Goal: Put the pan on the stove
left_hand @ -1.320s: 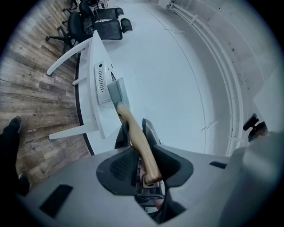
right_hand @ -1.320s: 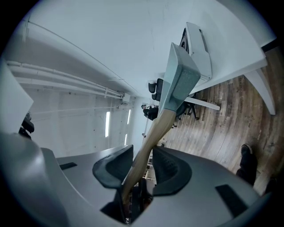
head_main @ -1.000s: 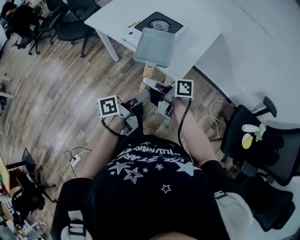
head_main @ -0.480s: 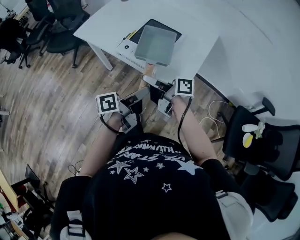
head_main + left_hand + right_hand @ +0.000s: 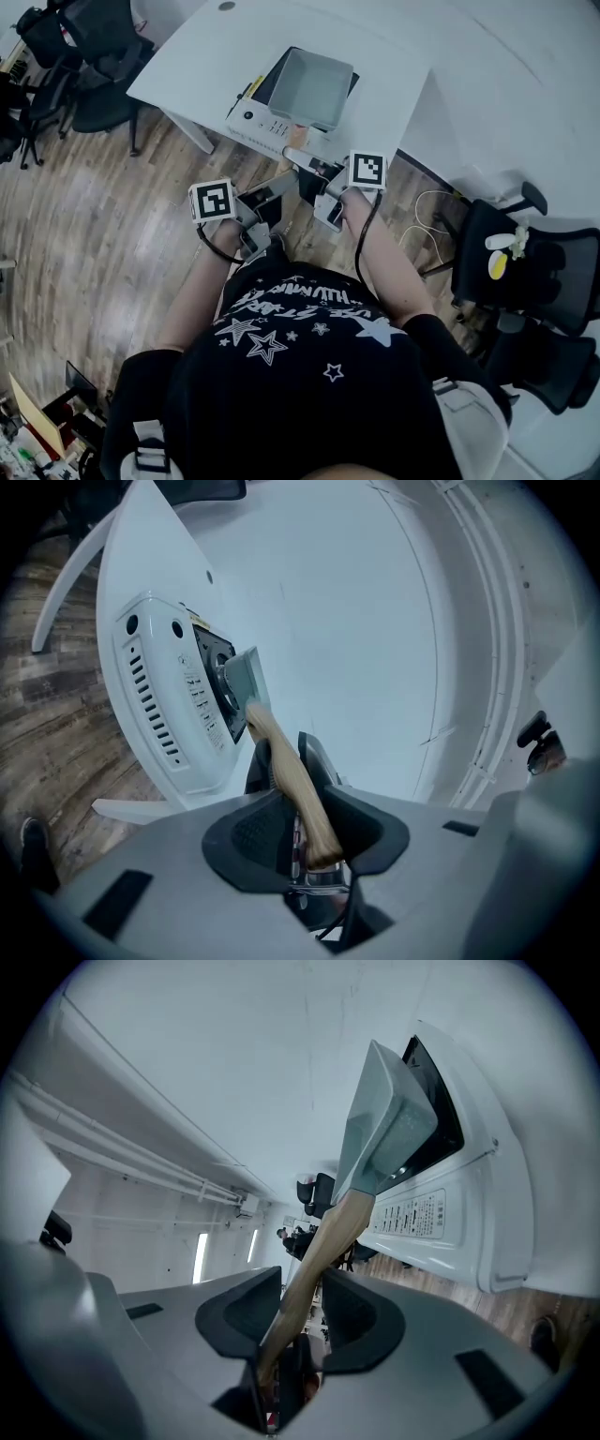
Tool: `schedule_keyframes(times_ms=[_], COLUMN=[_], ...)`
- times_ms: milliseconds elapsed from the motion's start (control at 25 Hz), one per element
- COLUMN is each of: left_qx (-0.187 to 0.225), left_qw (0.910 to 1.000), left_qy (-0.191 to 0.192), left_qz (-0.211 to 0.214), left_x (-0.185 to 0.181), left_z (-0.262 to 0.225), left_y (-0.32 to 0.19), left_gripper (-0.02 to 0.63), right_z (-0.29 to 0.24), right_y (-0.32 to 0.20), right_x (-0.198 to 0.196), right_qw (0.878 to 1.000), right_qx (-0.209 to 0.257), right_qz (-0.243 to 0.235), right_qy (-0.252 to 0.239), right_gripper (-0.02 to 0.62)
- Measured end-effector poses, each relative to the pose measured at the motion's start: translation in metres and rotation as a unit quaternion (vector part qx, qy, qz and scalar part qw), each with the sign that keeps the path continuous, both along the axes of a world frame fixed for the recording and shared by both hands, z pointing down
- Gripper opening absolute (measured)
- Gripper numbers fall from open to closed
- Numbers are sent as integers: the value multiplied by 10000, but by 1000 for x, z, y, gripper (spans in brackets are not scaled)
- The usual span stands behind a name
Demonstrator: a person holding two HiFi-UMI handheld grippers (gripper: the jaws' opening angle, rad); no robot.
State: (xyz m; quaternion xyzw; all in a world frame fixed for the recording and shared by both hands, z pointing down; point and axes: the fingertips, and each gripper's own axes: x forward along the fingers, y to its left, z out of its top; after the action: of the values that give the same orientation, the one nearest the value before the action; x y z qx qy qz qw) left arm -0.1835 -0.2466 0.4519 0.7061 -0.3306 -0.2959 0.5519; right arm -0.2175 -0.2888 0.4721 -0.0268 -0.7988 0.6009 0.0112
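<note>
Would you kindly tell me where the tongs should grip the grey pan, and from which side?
Grip the wooden handle, coming from the near edge of the table. It juts out from the pan's near wall, slim enough for the jaws; the square body is too broad. The left tongs and the right tongs are clamped on it.

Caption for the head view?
Left gripper and right gripper hold the grey pan by its handle over the stove.

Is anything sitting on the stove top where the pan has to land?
Nothing visible. Left gripper and right gripper hold the pan by its handle over the stove; its visible top is bare.
</note>
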Motion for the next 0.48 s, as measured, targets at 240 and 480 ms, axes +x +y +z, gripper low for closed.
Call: schedule_keyframes(times_ms=[240,480], left_qx=[-221,-139], left_qw=[9993,9985], left_qy=[-23,-11], left_qz=[290,536], left_x=[-31,-48], left_z=[14,15], left_y=[-14,-28], left_gripper=[132,132], right_z=[8,15], right_y=[-17,-30], right_x=[-27,-43], right_qw=[9997,9992], right_qx=[-43,-81], right_qz=[229,375], right_qy=[91,131], right_gripper=[133,135])
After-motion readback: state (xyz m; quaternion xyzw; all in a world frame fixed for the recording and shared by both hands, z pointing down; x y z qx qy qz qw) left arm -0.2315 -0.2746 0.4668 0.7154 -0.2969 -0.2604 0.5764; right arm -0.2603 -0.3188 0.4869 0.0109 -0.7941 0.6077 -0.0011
